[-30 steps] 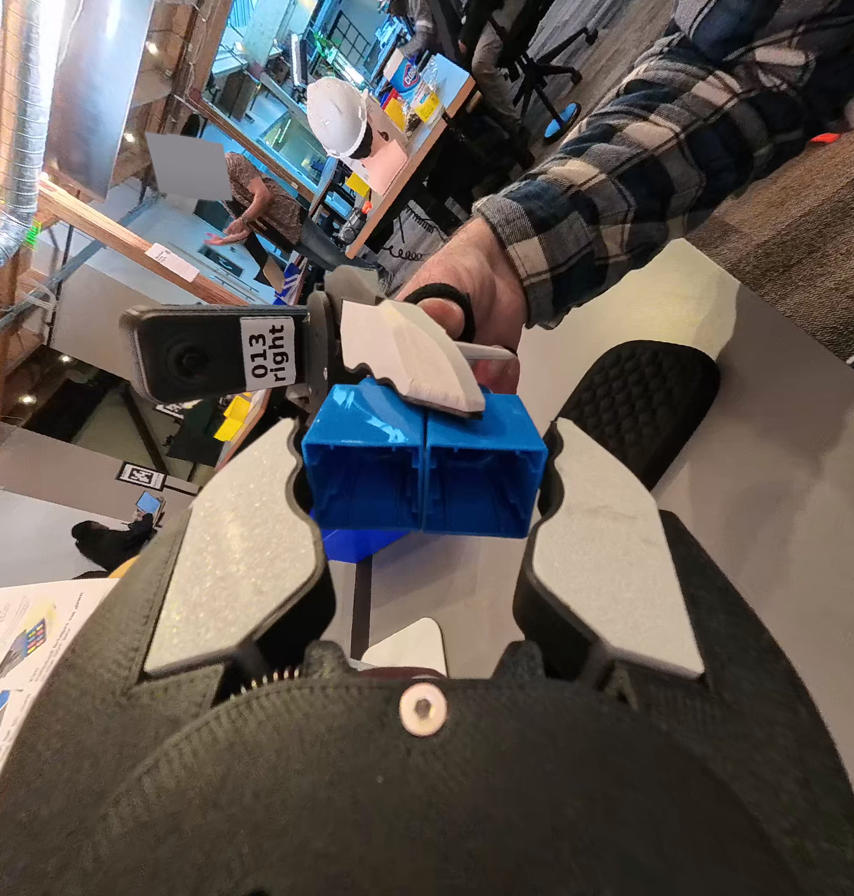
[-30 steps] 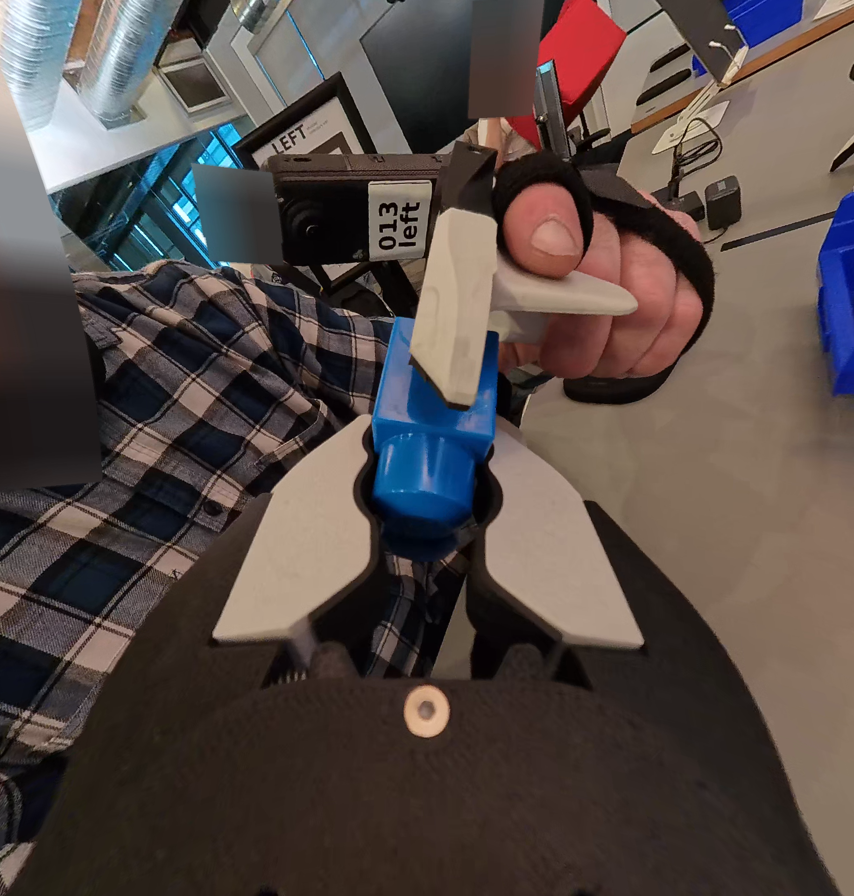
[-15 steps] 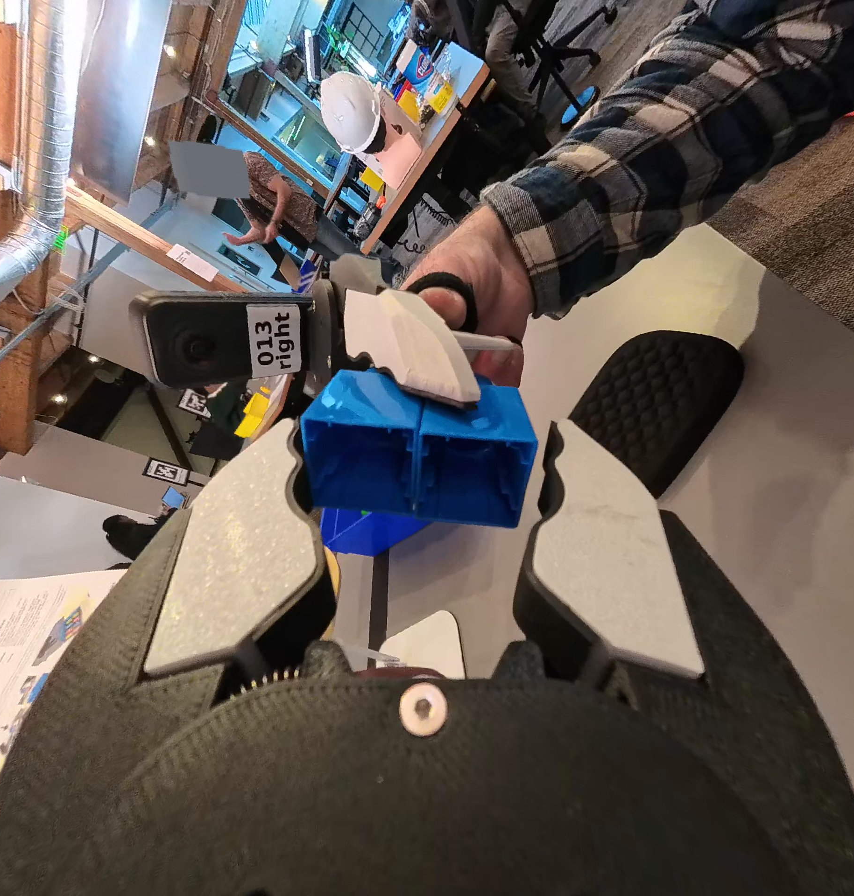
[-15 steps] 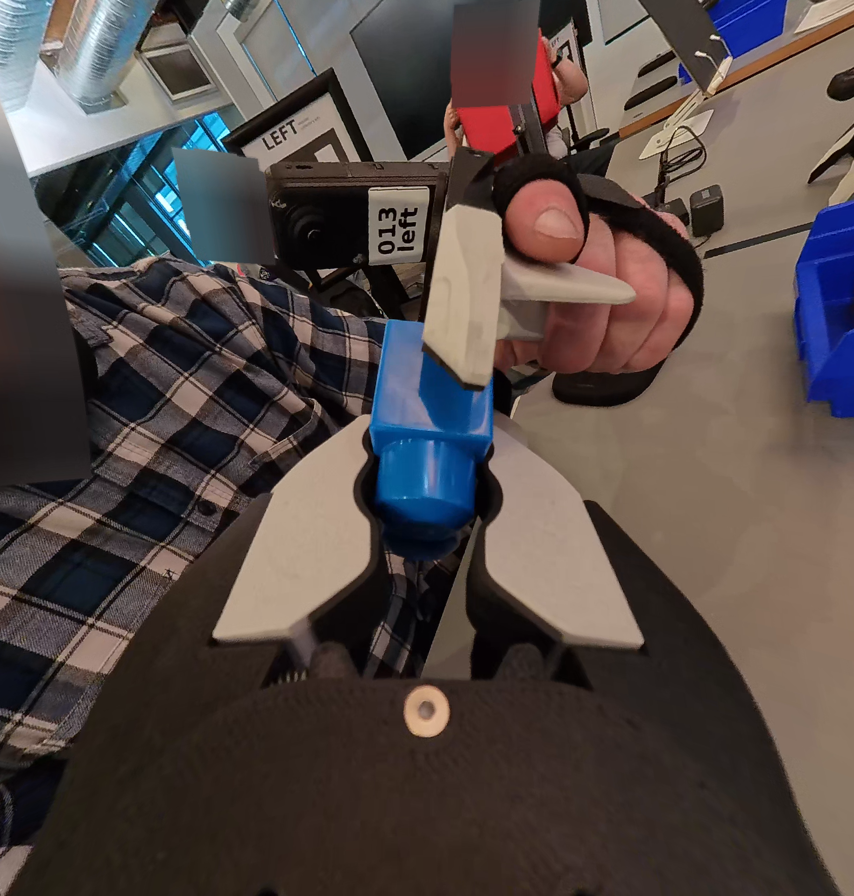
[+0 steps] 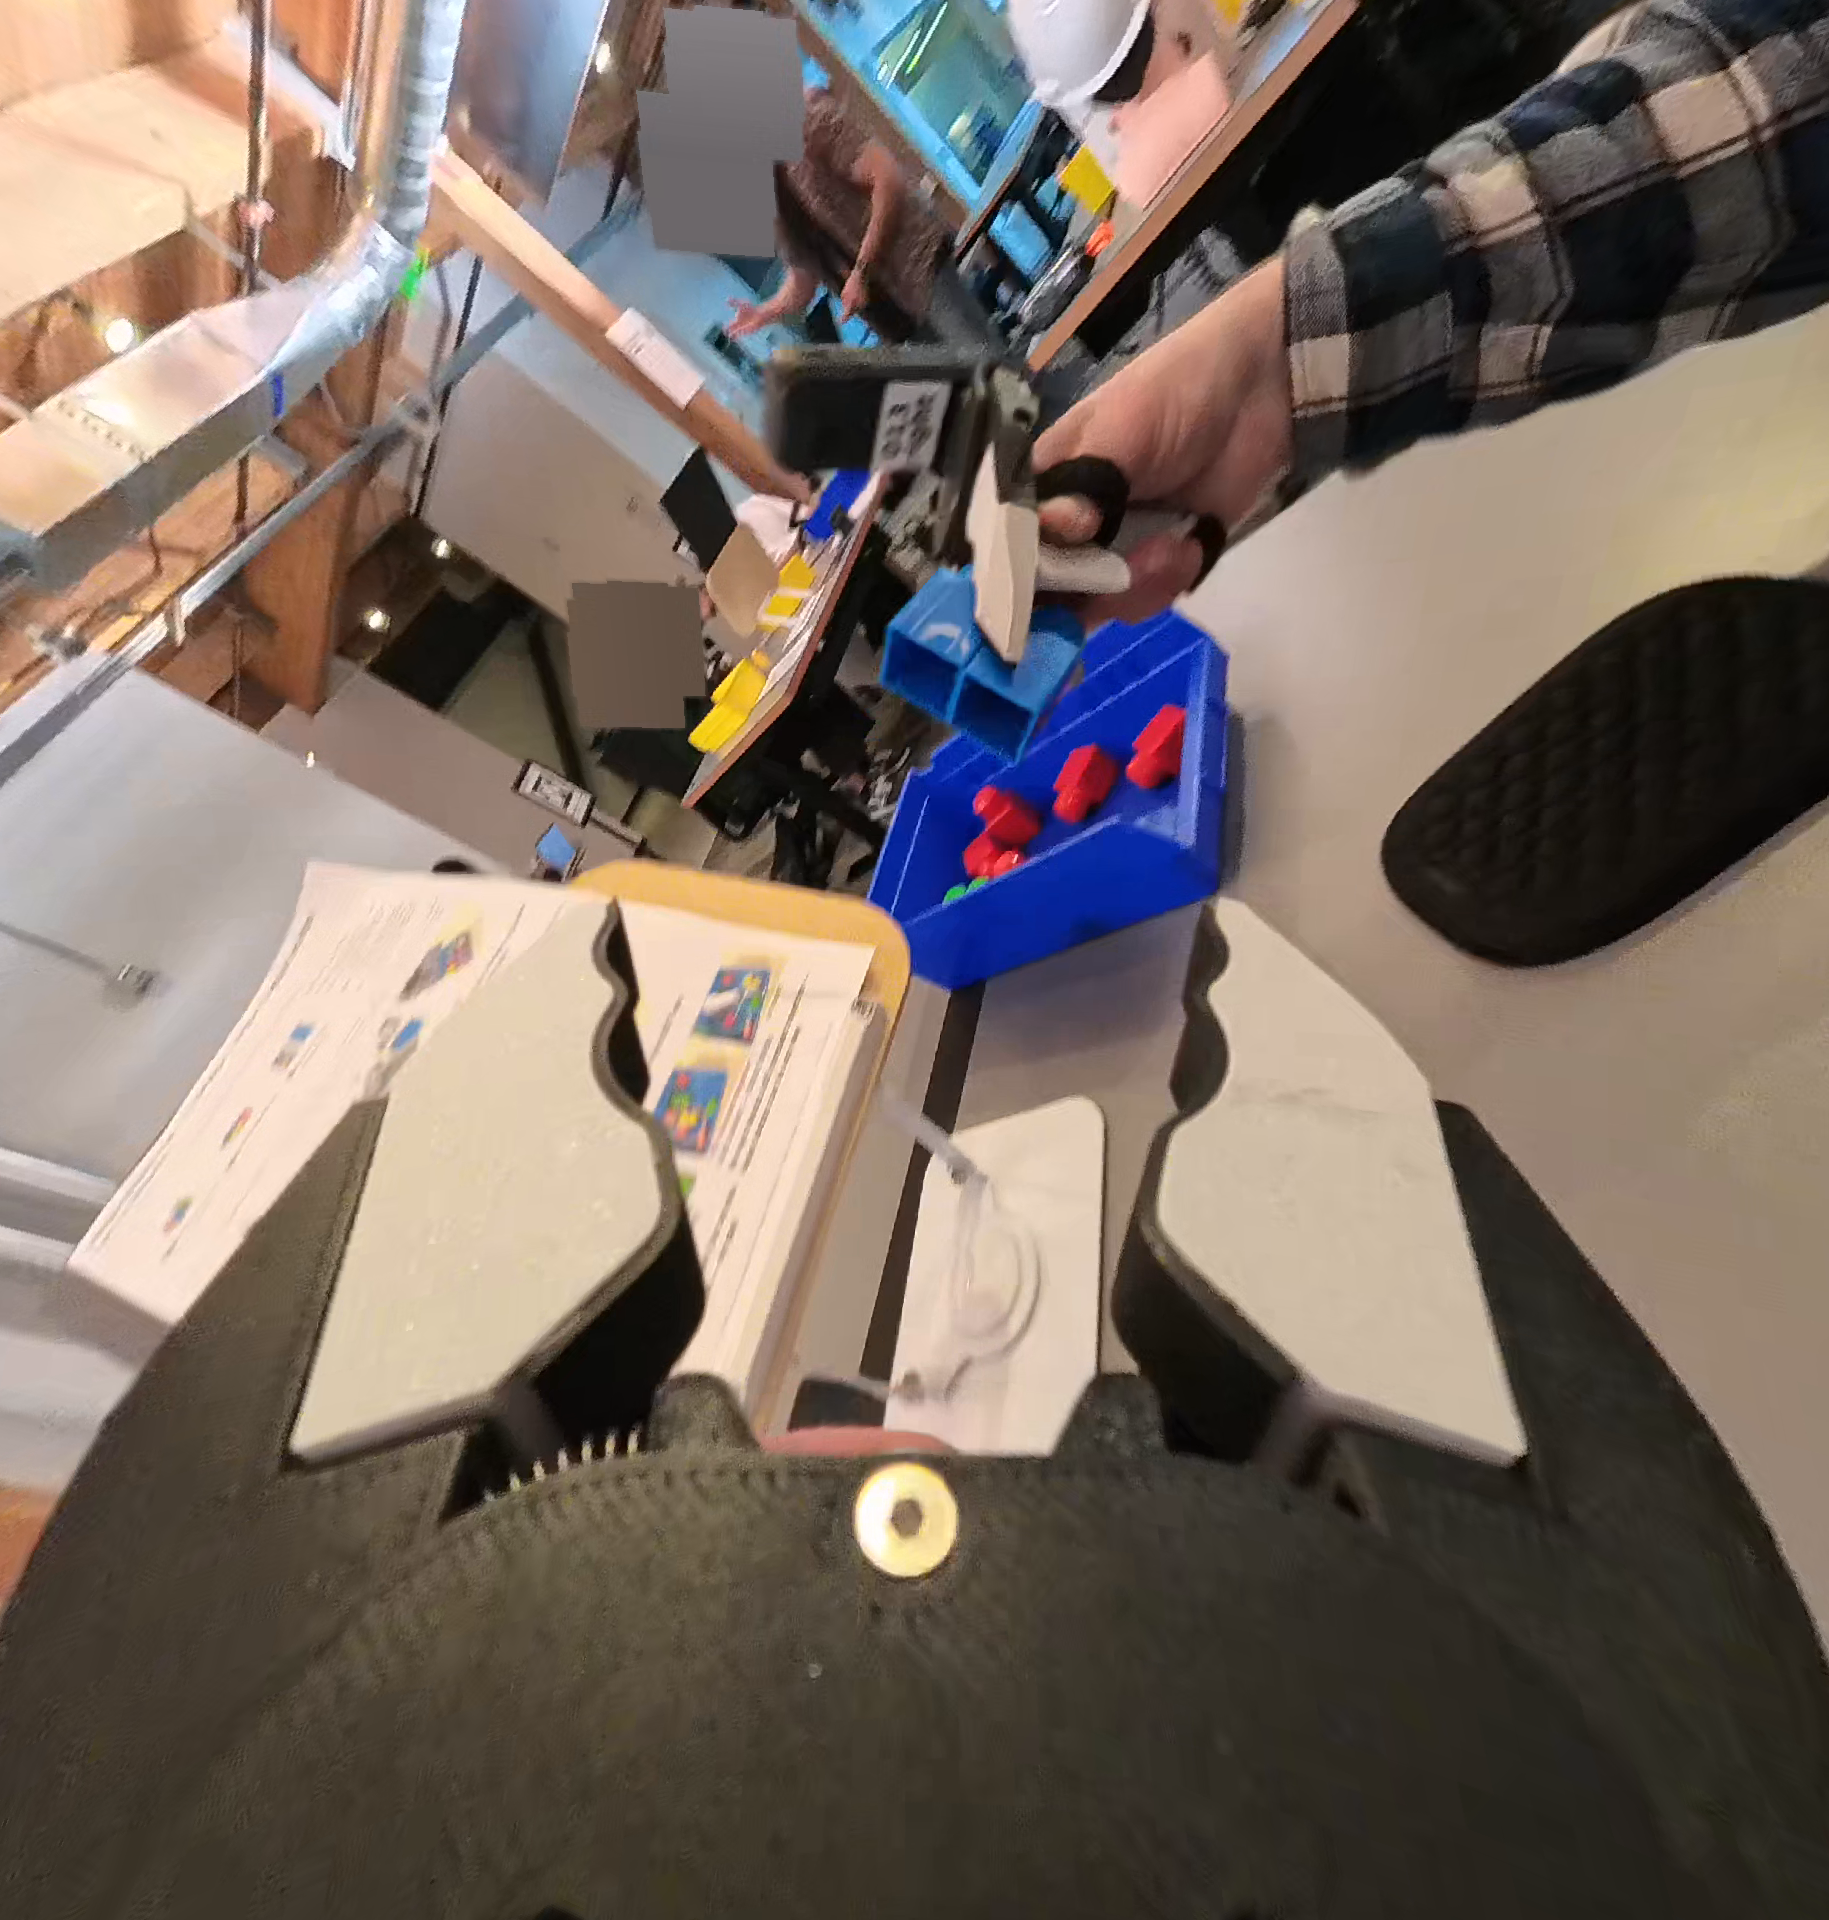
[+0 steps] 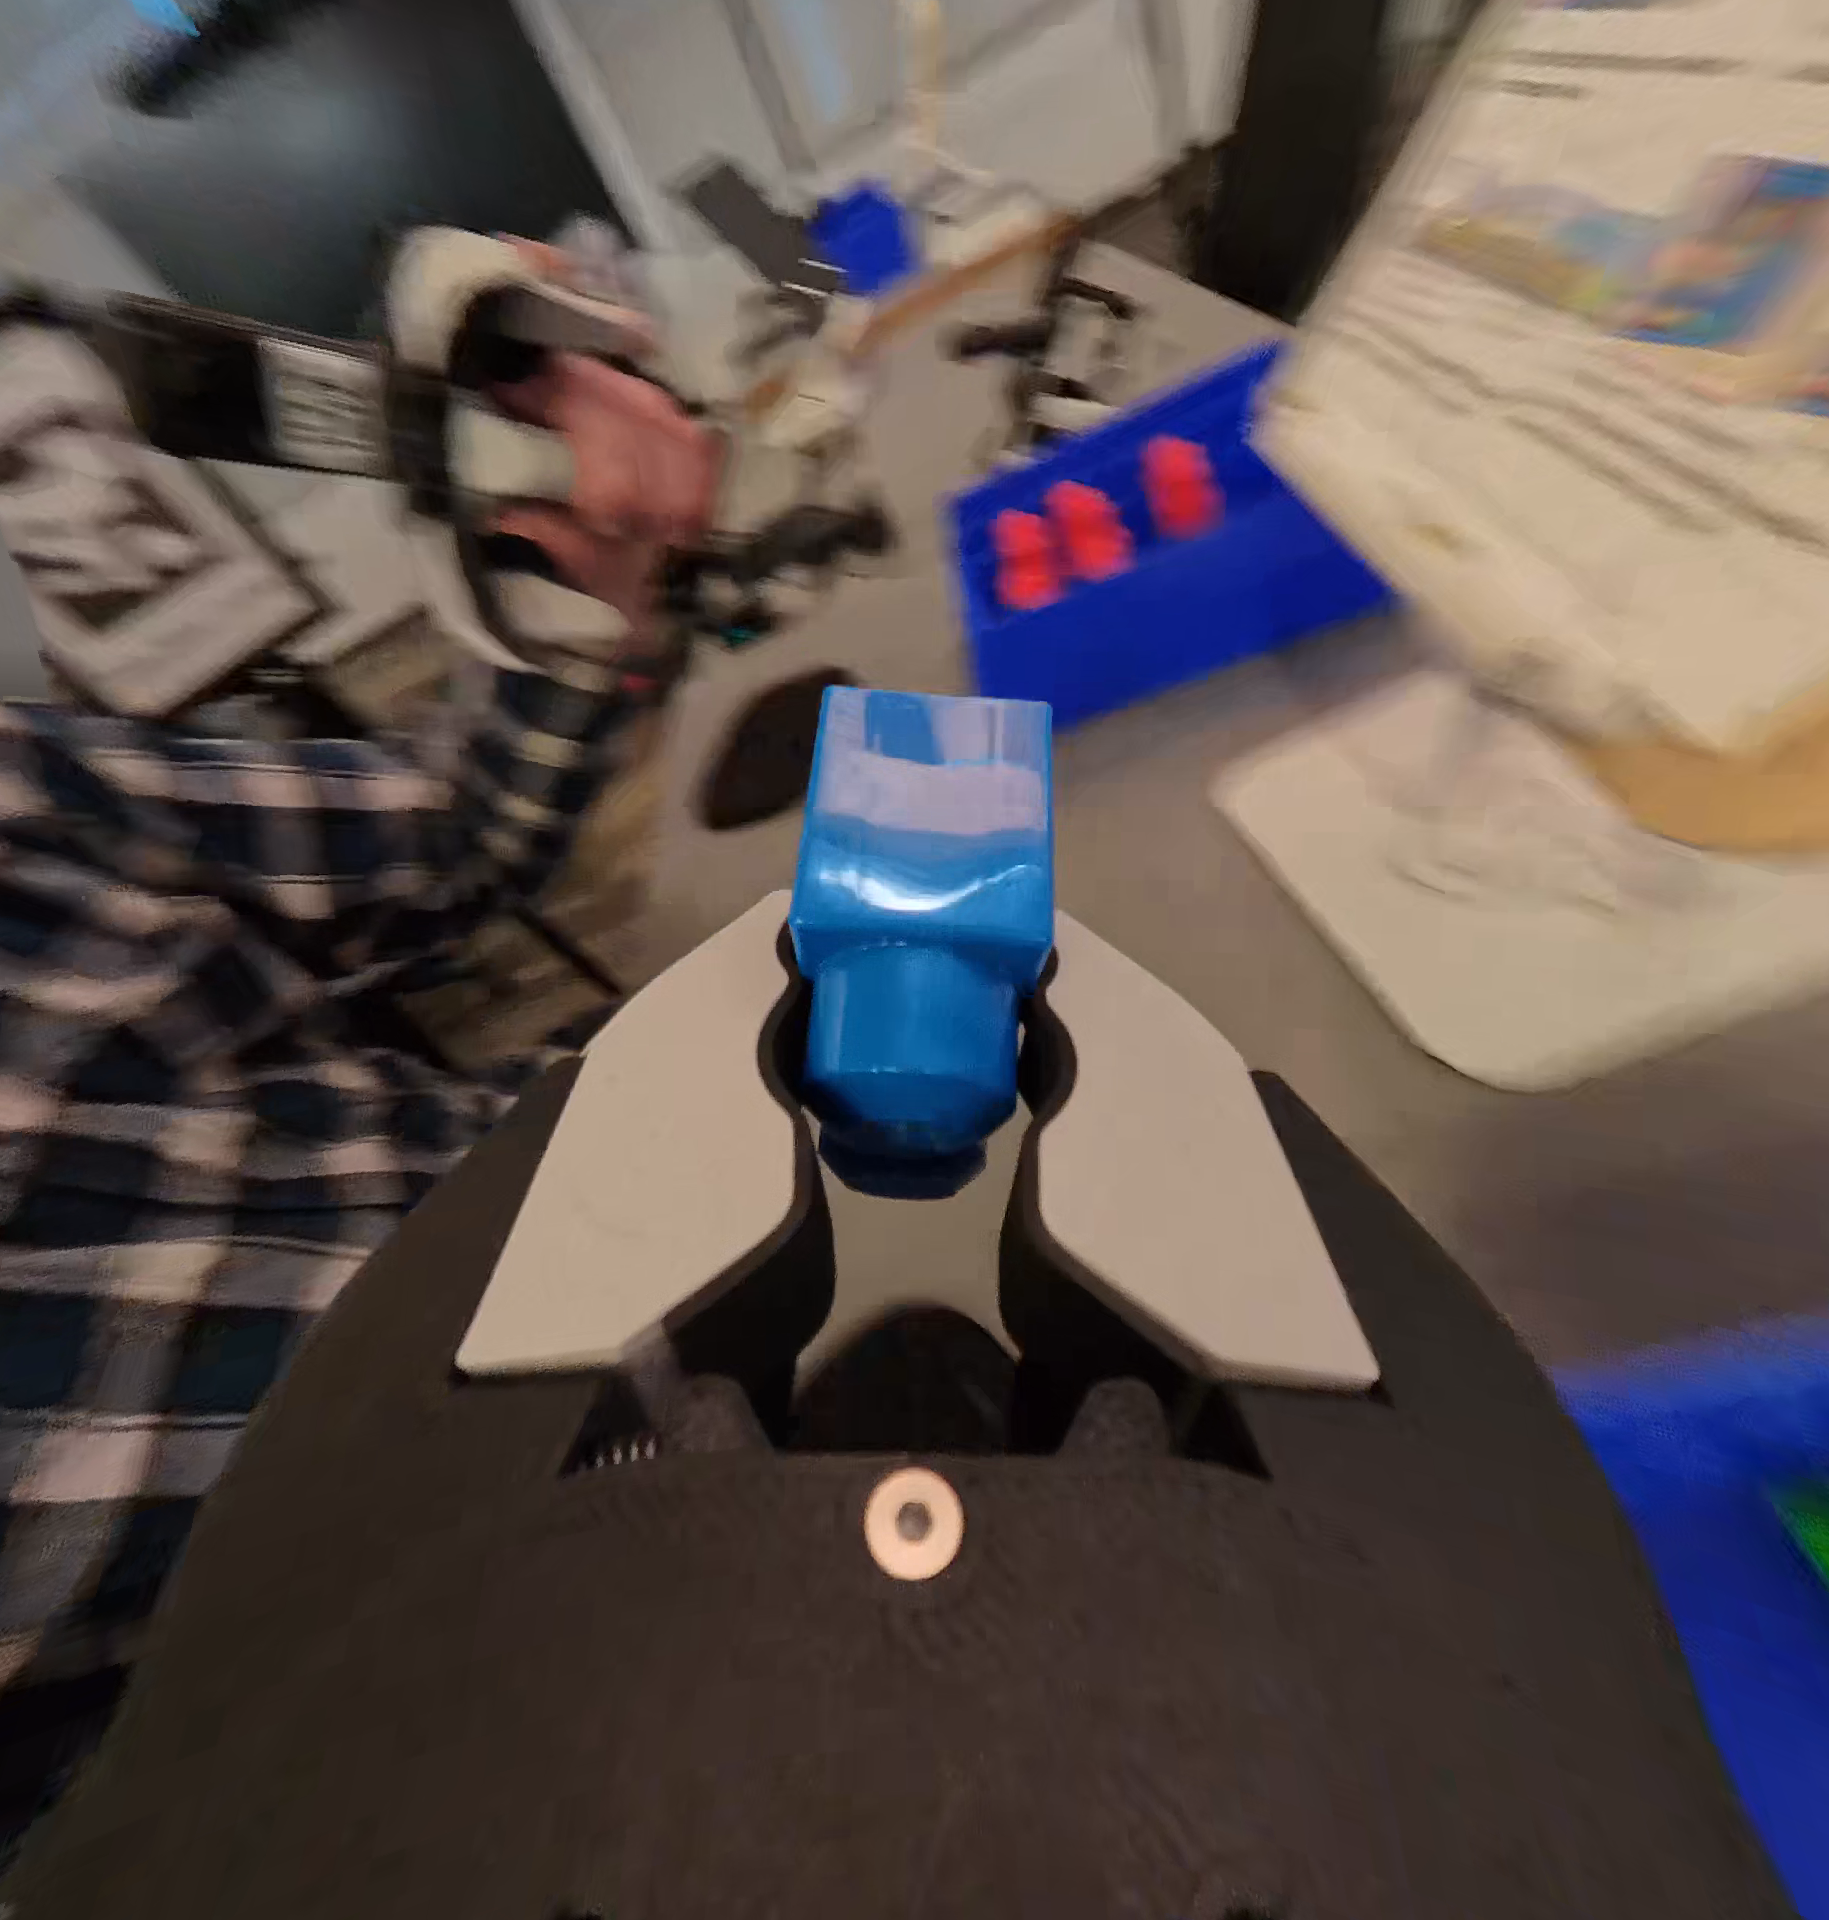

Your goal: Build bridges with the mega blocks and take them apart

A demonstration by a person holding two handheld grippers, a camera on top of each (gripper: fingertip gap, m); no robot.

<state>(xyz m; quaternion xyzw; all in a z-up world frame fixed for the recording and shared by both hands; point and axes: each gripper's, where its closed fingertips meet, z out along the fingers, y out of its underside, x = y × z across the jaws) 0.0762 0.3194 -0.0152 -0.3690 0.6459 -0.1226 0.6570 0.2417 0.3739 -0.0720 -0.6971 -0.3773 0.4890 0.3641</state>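
Left claw [image 5: 910, 1049]: spread wide, nothing between its flat grey fingers [image 5: 494, 1174]. Right claw [image 6: 915, 1023]: closed on a blue mega block [image 6: 925, 894], pads pressing the round stud end, the block's long axis in line with the fingers. In the left wrist view that block [image 5: 967, 665] hangs above the rear edge of the blue bin [image 5: 1086, 894], which lies ahead of the right claw; the right claw is the nearer. The likely next move is a drop into the bin. The block is glossy hard plastic, hollow, two-celled beneath. Red blocks [image 5: 1081, 779] lie in the bin on the smooth grey table [image 5: 1512, 1091]. A clipboard with printed sheets [image 5: 764, 1049] lies beside the bin.
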